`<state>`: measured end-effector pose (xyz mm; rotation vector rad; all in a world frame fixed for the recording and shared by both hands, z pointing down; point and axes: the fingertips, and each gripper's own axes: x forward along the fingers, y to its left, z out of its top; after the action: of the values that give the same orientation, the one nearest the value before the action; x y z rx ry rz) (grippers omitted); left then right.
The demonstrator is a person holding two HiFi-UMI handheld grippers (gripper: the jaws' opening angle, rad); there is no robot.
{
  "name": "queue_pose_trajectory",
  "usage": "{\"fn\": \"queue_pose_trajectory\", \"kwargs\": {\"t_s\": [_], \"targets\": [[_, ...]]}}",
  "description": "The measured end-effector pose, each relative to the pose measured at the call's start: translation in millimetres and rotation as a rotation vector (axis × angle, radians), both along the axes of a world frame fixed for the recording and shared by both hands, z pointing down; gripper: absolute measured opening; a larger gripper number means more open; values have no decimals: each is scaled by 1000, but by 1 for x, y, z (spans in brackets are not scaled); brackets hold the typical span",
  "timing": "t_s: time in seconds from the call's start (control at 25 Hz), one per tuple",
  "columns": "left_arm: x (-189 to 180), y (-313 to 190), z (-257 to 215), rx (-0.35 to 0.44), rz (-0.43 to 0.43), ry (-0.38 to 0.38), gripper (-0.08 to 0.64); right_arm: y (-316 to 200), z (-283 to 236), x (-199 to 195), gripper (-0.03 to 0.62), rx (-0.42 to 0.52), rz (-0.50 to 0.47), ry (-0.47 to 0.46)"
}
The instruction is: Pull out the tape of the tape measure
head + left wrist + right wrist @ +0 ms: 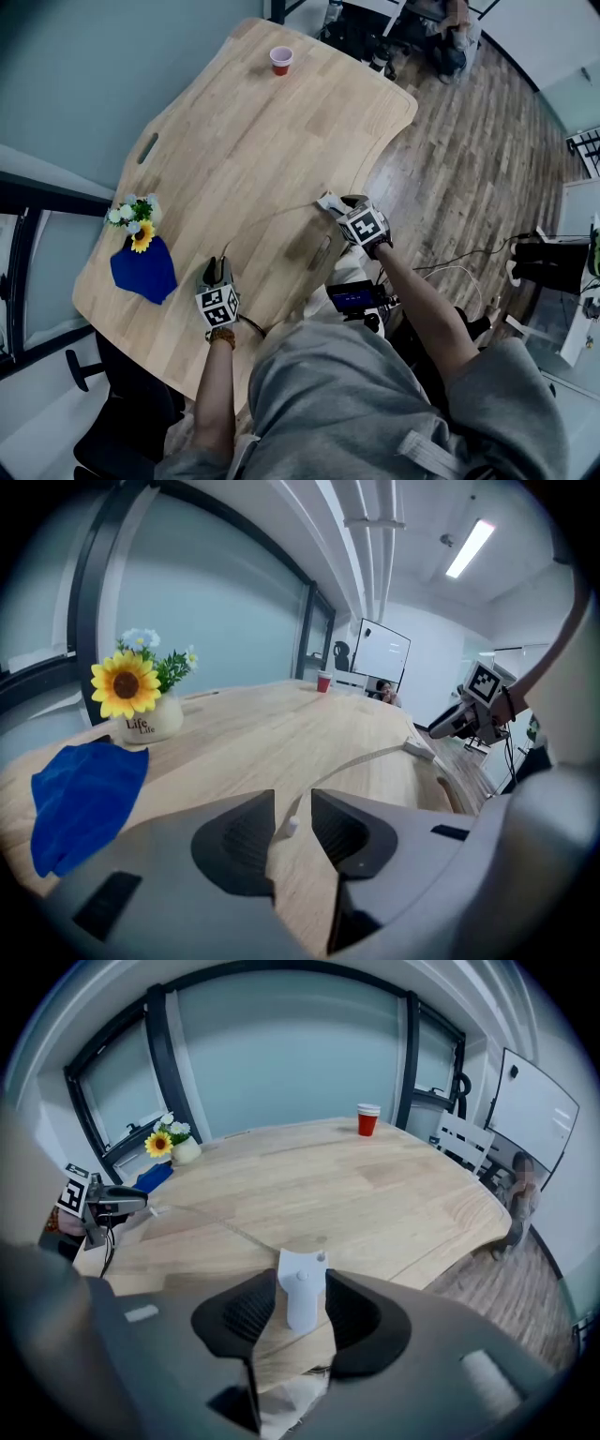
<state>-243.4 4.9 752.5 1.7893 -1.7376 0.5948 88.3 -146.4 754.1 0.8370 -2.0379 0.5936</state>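
The white tape measure body (302,1297) stands between the jaws of my right gripper (302,1281), near the table's curved front edge. The pads sit just beside it without clearly squeezing. In the head view the body (328,202) lies at the tips of the right gripper (337,204). The pale tape (272,216) arcs across the wooden table (262,122) to my left gripper (222,265). In the left gripper view the tape (366,759) ends in a small white tab (291,825), which rests on the wood. The open jaws of the left gripper (292,806) stand either side of the tab without touching it.
A red cup (281,60) stands at the table's far end. A vase of flowers (136,220) and a blue cloth (142,269) sit at the left edge, close to the left gripper. A wood floor and a cable lie beyond the table's right edge.
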Motion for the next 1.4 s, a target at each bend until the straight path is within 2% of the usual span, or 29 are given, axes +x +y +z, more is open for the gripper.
{"fn": "queue_pose_trajectory", "kwargs": {"t_s": [0.32, 0.56, 0.76, 0.92, 1.08, 1.4], "targets": [[1, -35, -87, 232, -18, -20, 115, -17, -52, -2, 175, 138, 25, -72], [27, -58, -154, 392, 6, -38, 114, -28, -114, -11, 175, 274, 38, -160], [46, -82, -178, 457, -37, 2, 114, -33, -152, -17, 173, 377, 72, -207], [77, -93, -204, 521, 40, -30, 114, -30, -180, -21, 173, 457, 85, -233], [95, -100, -233, 588, 80, -57, 114, -24, -209, -25, 172, 544, 96, -257], [122, -100, -272, 686, 128, -44, 112, -6, -263, -35, 163, 670, 117, -333]]}}
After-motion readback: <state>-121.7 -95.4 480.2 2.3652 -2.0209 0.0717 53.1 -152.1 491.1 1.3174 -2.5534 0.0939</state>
